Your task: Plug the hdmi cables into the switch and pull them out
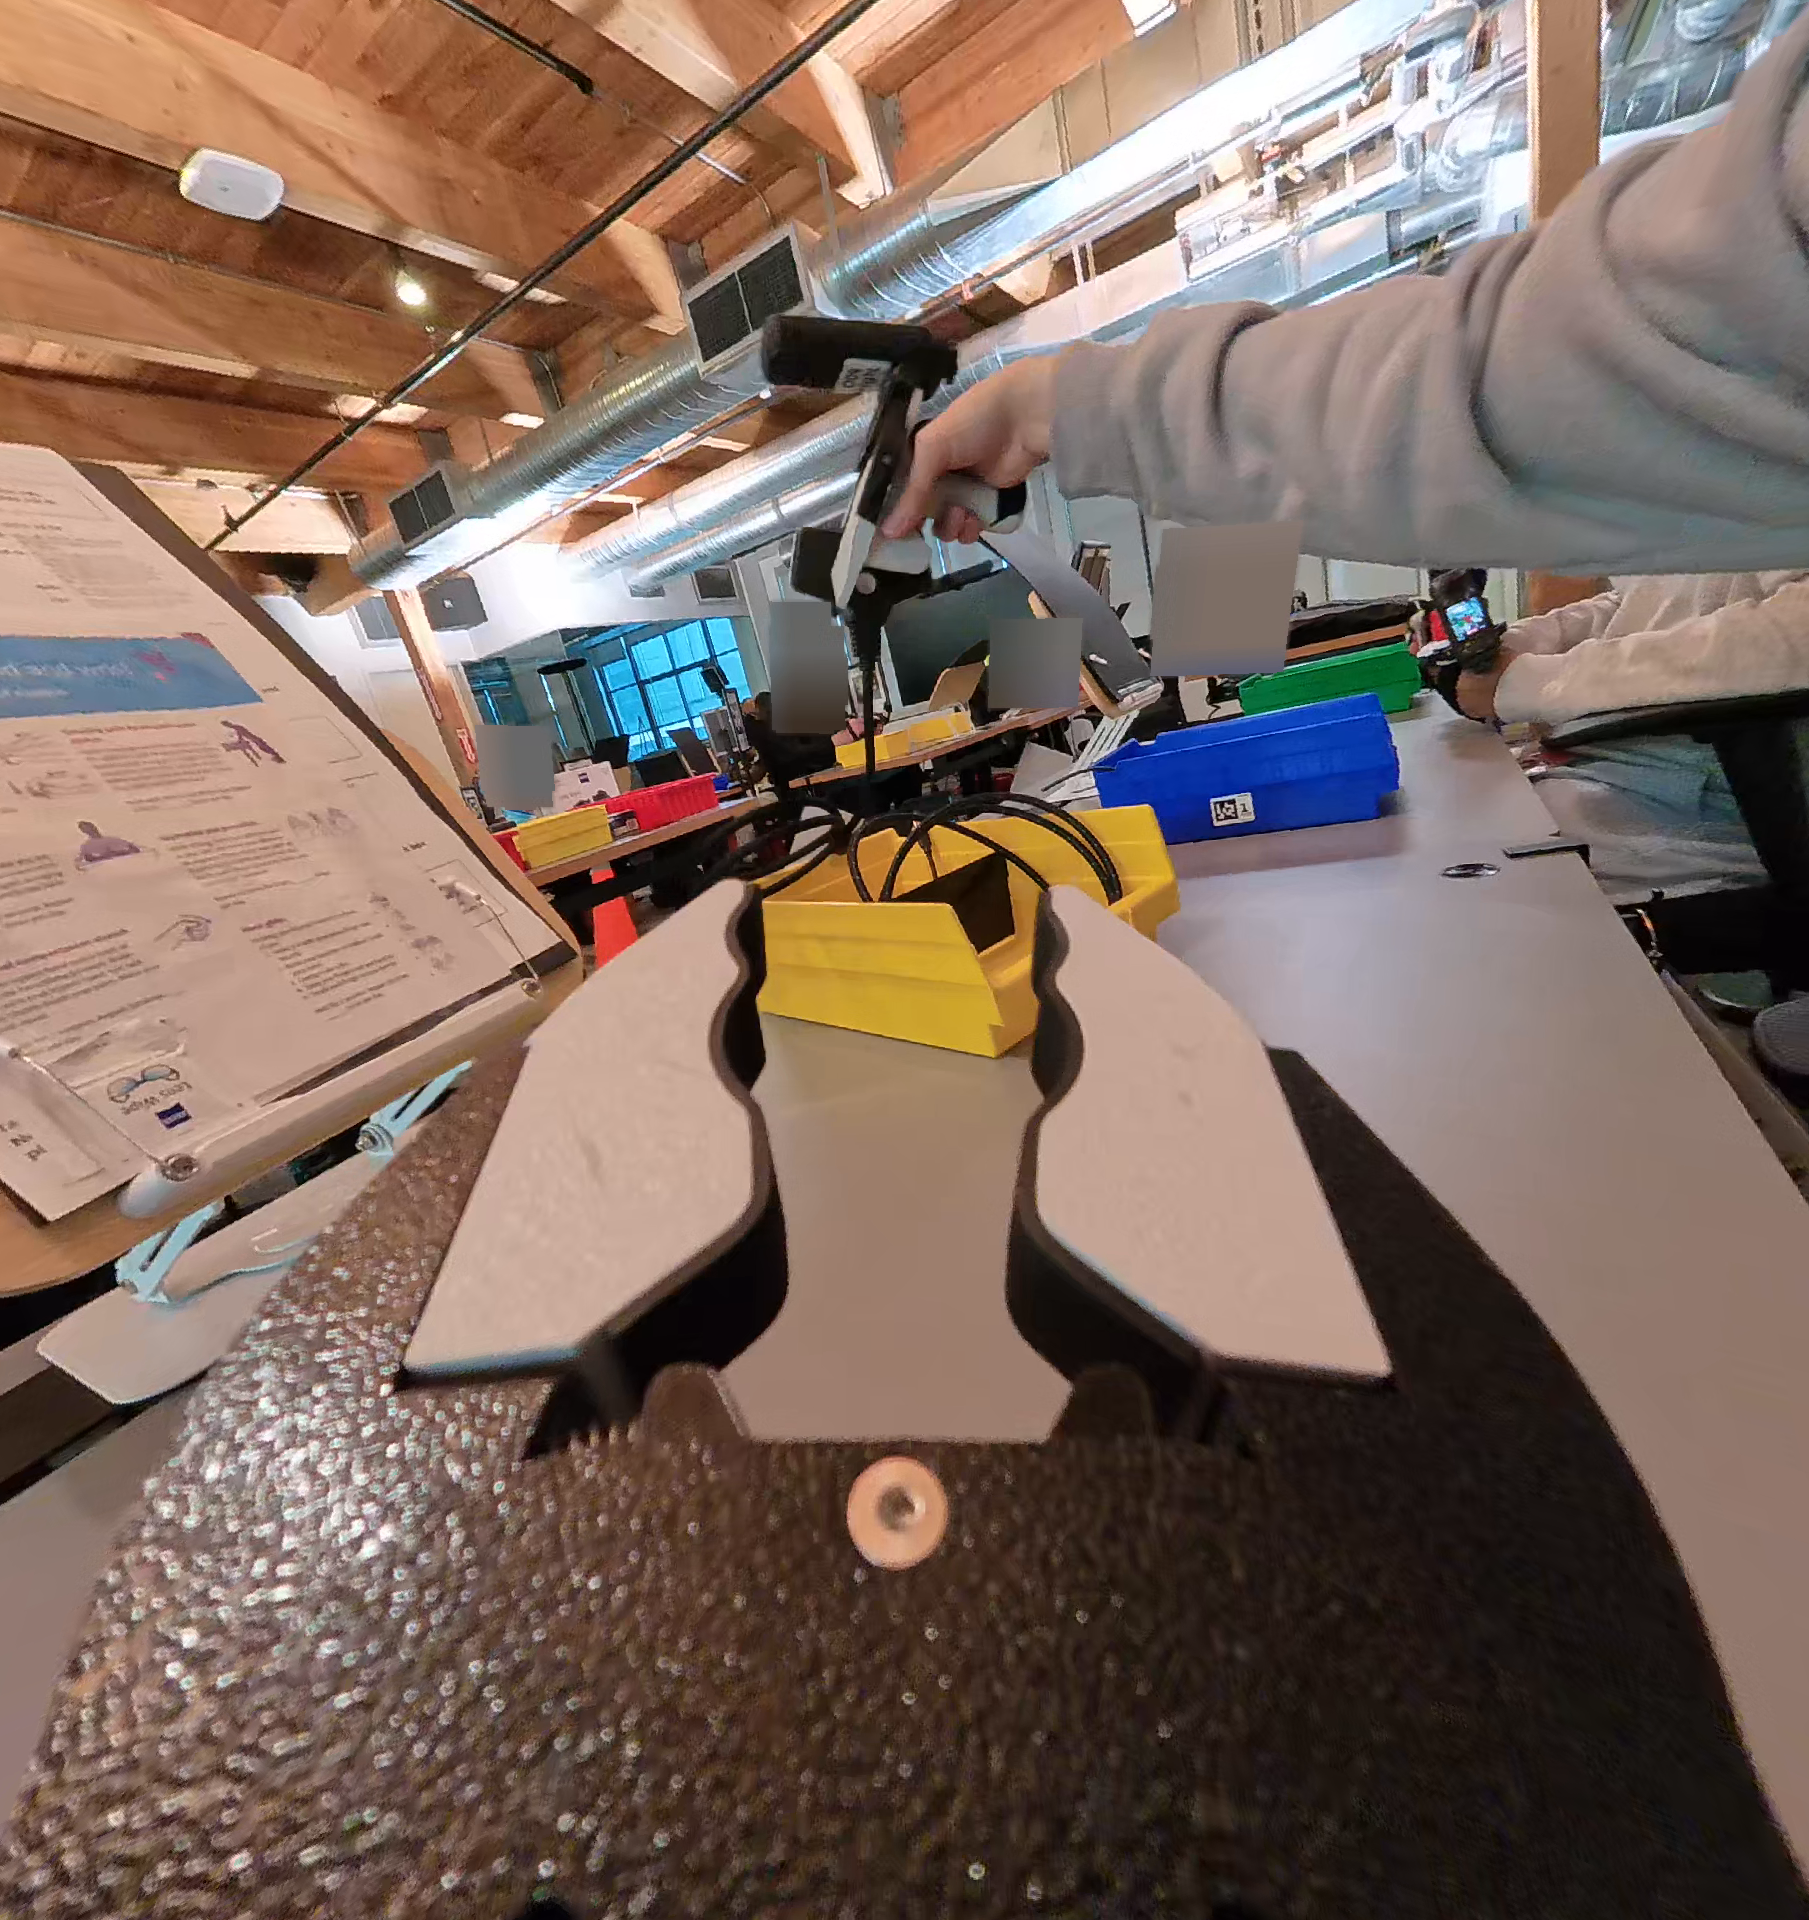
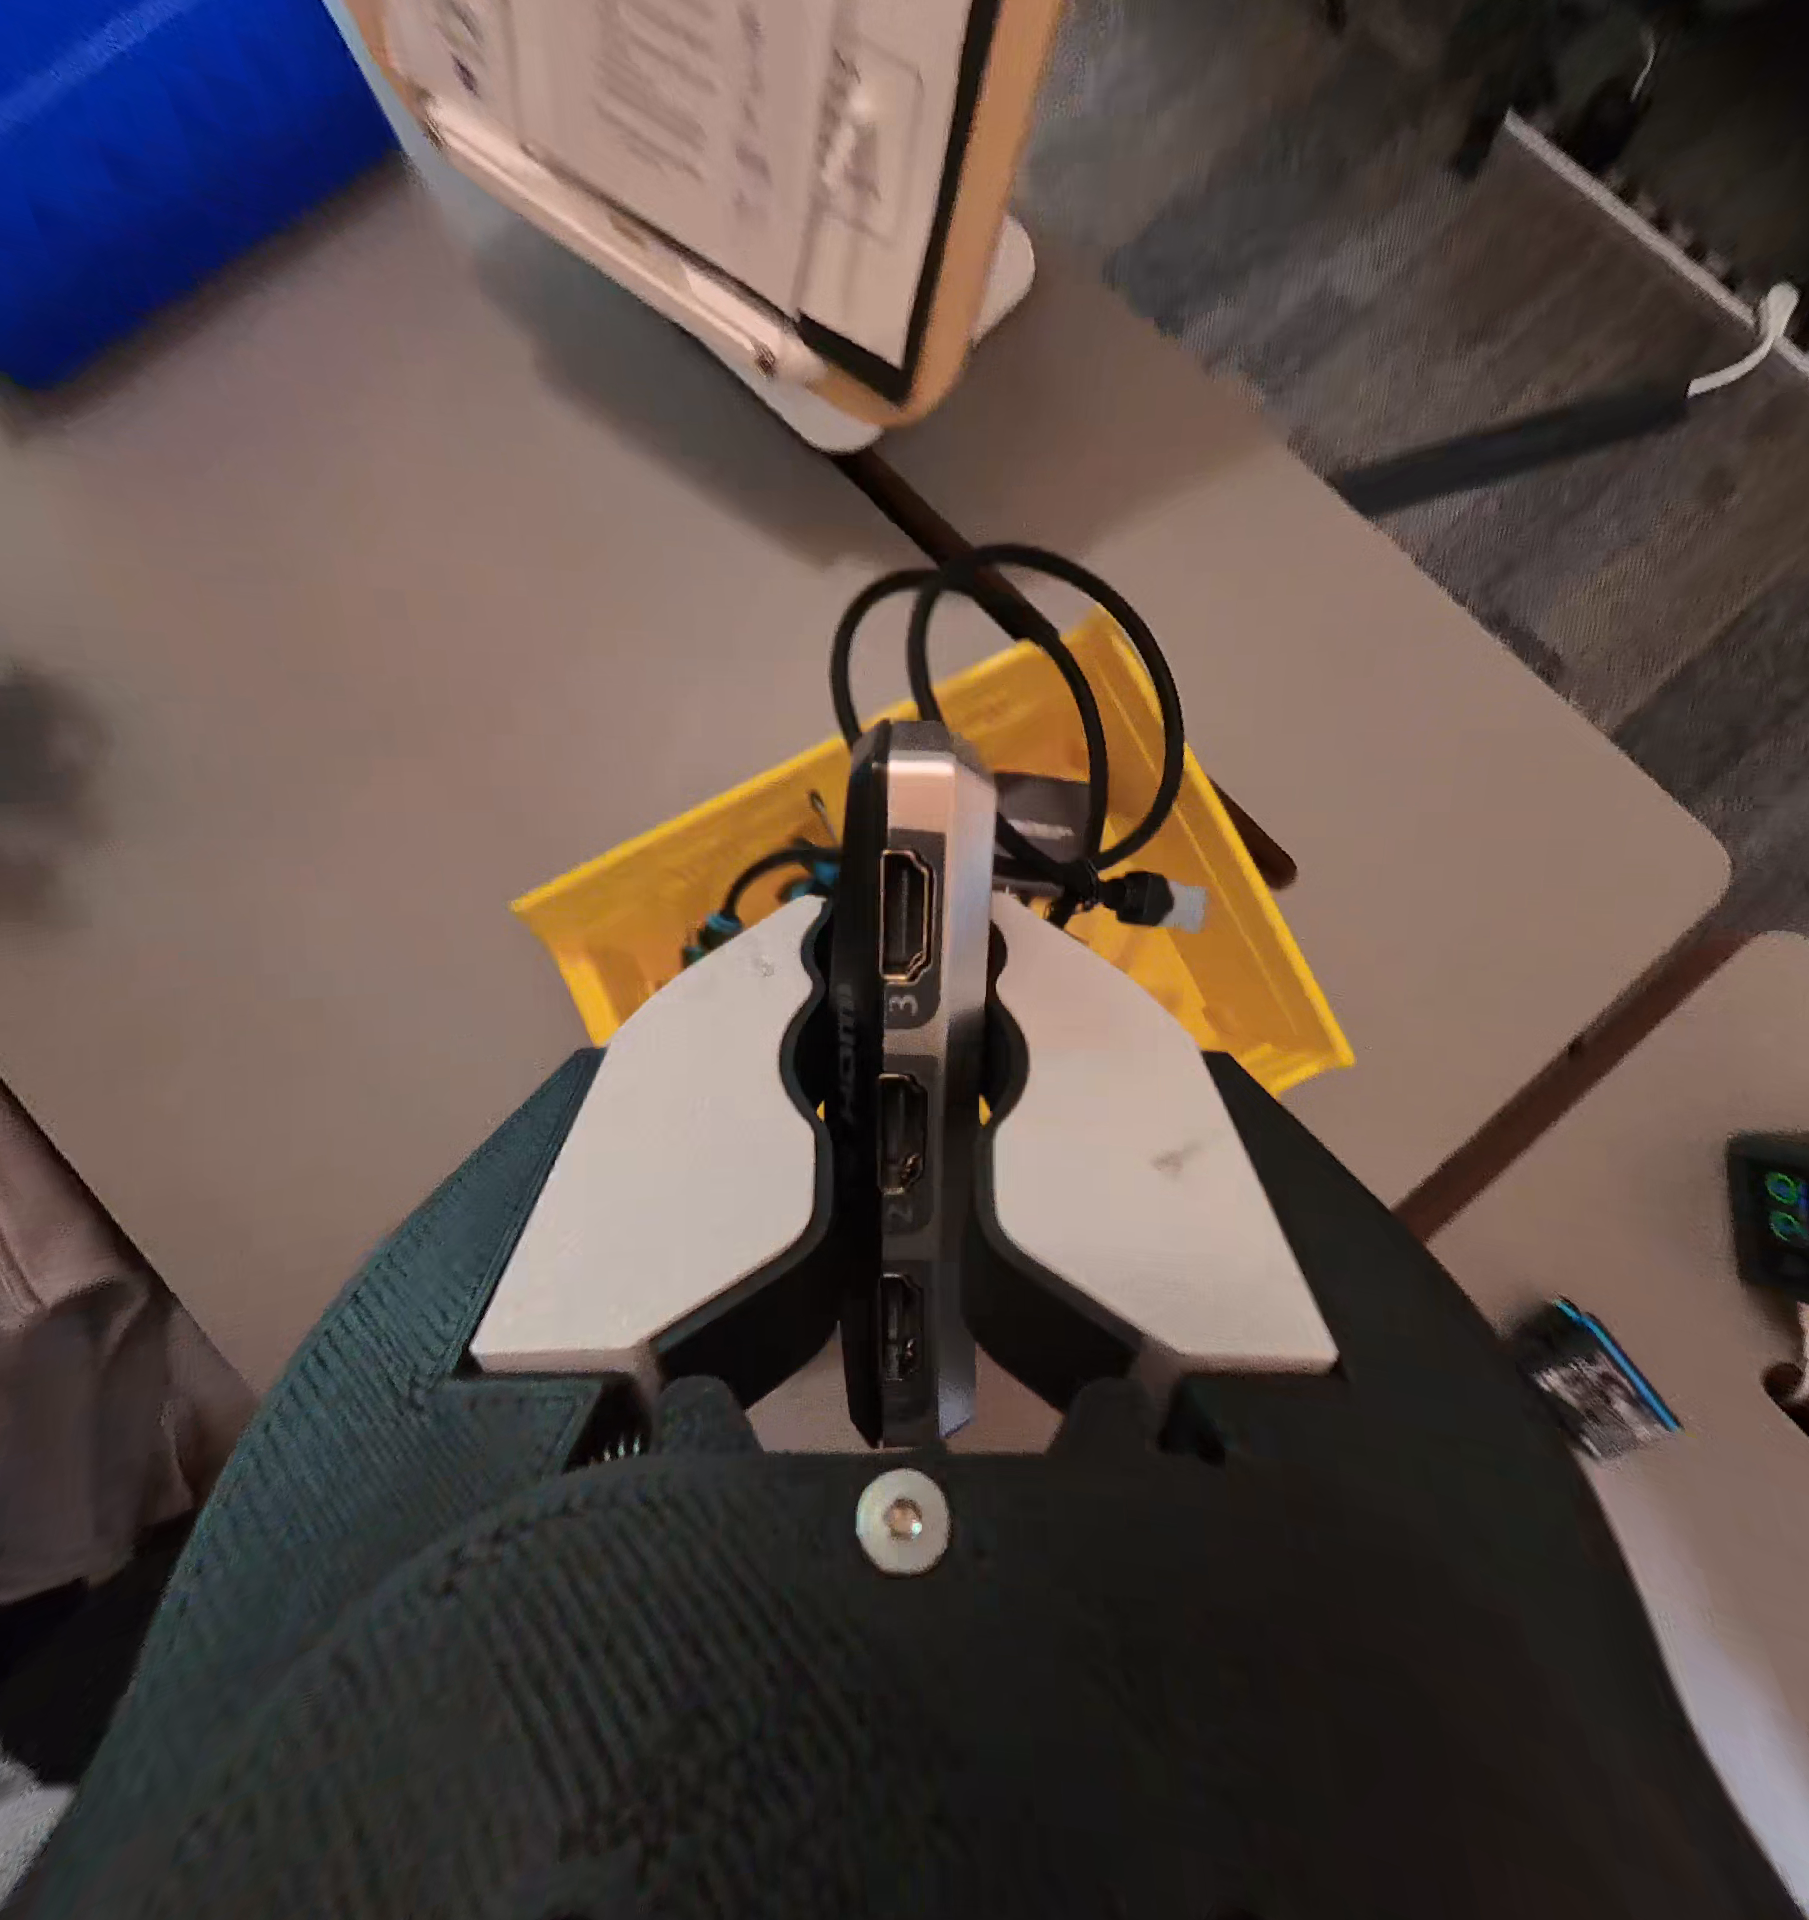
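Note:
My right gripper (image 2: 905, 925) is shut on the grey-and-black hdmi switch (image 2: 915, 831) and holds it edge-up, with three empty ports facing the camera. Below it stands a yellow bin (image 2: 1253, 997) with black hdmi cables (image 2: 1139, 707) looping out of it. In the left wrist view the right gripper (image 1: 838, 582) is held by a hand in a grey sleeve high above the yellow bin (image 1: 879, 987), and a black cable (image 1: 867, 707) hangs from it into the bin. My left gripper (image 1: 895, 935) is open and empty, low over the grey table (image 1: 1399, 1039), just in front of the bin.
A document stand with a printed sheet (image 1: 152, 810) stands at the left, also in the right wrist view (image 2: 775, 156). A blue bin (image 1: 1253, 764) and a green bin (image 1: 1336, 675) sit behind. A seated person's arm (image 1: 1658, 644) is at the right. A small device with a green display (image 2: 1793, 1216) lies on the neighbouring table.

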### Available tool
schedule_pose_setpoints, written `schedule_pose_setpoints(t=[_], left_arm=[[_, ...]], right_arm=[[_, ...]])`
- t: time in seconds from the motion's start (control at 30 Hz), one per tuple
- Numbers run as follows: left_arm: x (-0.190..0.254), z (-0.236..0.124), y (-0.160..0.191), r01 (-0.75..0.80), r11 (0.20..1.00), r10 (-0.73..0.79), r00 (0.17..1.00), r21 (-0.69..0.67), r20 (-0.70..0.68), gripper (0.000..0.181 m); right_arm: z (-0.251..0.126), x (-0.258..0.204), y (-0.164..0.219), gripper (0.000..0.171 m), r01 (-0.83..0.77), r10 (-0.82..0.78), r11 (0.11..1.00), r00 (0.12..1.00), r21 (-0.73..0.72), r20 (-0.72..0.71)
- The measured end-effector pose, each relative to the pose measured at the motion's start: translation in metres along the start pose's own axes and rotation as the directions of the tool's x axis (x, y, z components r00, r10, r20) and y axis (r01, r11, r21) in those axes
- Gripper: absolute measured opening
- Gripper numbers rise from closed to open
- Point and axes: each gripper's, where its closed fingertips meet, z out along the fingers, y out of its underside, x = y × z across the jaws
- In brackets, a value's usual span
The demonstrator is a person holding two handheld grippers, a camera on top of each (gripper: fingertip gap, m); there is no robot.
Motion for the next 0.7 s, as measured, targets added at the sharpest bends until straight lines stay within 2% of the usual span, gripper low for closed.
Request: schedule_pose_setpoints(t=[0.2, 0.3, 0.43, 0.53, 0.6, 0.7], left_arm=[[0.009, 0.012, 0.012, 0.064, 0.997, -0.066, 0.997, -0.034, -0.051, 0.048], [0.018, 0.022, 0.017, 0.099, 0.994, -0.102, 0.991, -0.045, -0.083, 0.048], [0.028, 0.035, 0.029, 0.122, 0.987, -0.135, 0.982, -0.102, -0.131, 0.049], [0.03, 0.044, 0.033, 0.135, 0.982, -0.154, 0.977, -0.131, -0.149, 0.049], [0.031, 0.052, 0.036, 0.151, 0.977, -0.174, 0.972, -0.148, -0.16, 0.049], [0.031, 0.067, 0.043, 0.176, 0.967, -0.208, 0.963, -0.183, -0.174, 0.049]], right_arm=[[0.046, 0.042, 0.014, 0.023, -0.011, 0.014, 0.974, 1.0, -0.227, 0.012], [0.08, 0.056, 0.041, 0.023, -0.004, 0.016, 0.929, 0.999, -0.37, 0.029], [0.137, 0.067, 0.063, 0.023, -0.091, 0.131, 0.924, 0.988, -0.372, 0.084], [0.161, 0.076, 0.105, 0.024, -0.078, 0.123, 0.843, 0.991, -0.532, 0.049], [0.164, 0.086, 0.104, 0.03, -0.025, 0.028, 0.847, 1.0, -0.532, -0.001], [0.153, 0.095, 0.1, 0.062, 0.041, -0.089, 0.852, 0.994, -0.522, -0.066]])
